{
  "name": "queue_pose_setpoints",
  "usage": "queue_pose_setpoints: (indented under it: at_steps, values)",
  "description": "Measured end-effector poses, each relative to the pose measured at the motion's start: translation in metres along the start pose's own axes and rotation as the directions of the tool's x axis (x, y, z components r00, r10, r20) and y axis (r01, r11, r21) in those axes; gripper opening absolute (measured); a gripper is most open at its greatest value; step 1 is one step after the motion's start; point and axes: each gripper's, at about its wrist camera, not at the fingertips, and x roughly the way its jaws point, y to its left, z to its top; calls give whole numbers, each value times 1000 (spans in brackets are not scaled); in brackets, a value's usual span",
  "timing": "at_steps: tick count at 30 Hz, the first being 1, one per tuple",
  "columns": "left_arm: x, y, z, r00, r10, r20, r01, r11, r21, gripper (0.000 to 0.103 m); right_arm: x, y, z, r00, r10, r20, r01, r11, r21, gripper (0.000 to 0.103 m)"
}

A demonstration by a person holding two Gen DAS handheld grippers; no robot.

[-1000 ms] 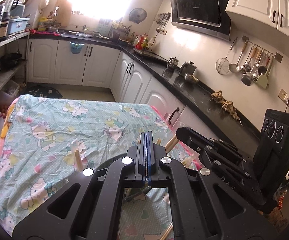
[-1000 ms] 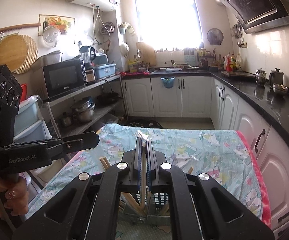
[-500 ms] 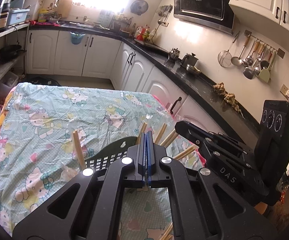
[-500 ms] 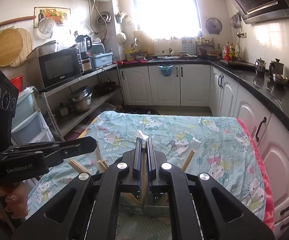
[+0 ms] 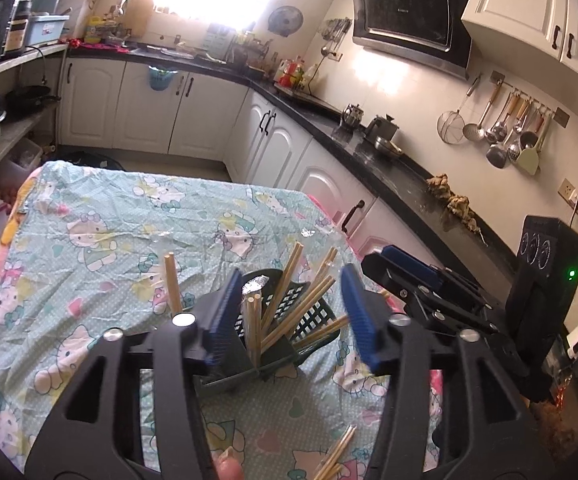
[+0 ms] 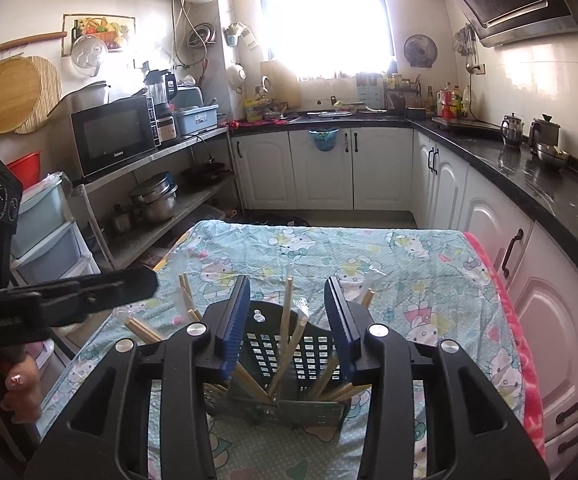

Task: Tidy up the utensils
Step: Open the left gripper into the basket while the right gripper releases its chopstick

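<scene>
Both tongs now wide over the basket

My left tongs (image 5: 289, 312) and right tongs (image 6: 289, 320) were shut a moment ago; now they gape, empty. The chopsticks (image 6: 285, 332) stand in the basket (image 6: 313, 348) on the surface (image 6: 329, 248); a few more (image 5: 337, 456) wait loose.

"Galanz" brand on the microwave (image 6: 115, 136) door, other printing too blurred to read

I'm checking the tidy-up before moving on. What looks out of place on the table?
Loose chopsticks lie flat on the tablecloth near its front edge, outside the dark green holder; the rest stand inside it.
</scene>
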Motion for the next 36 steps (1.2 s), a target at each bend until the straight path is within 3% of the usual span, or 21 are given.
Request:
queue_pose_setpoints:
  at_steps: [5, 7, 8, 20, 36]
  values:
    - [-19, -4, -2, 999, 22, 44, -22, 1000, 17, 72, -14, -1, -1, 1000, -5, 26, 5, 1000, -10, 52]
    - [-25, -4, -5, 998, 29, 54, -30, 999, 17, 89, -20, -1, -2, 999, -11, 39, 12, 1000, -18, 55]
    - [-29, -4, -7, 998, 33, 62, -33, 999, 10, 93, -24, -1, -3, 999, -12, 47, 13, 1000, -20, 57]
    - [-60, -6, -30, 994, 57, 98, -58, 998, 4, 93, -57, 9, -16, 996, -5, 86, 8, 999, -32, 70]
    - [-80, -8, -67, 993, 67, 95, -68, 998, 1, 93, -79, 18, -47, 998, -1, 59, 4, 999, -47, 72]
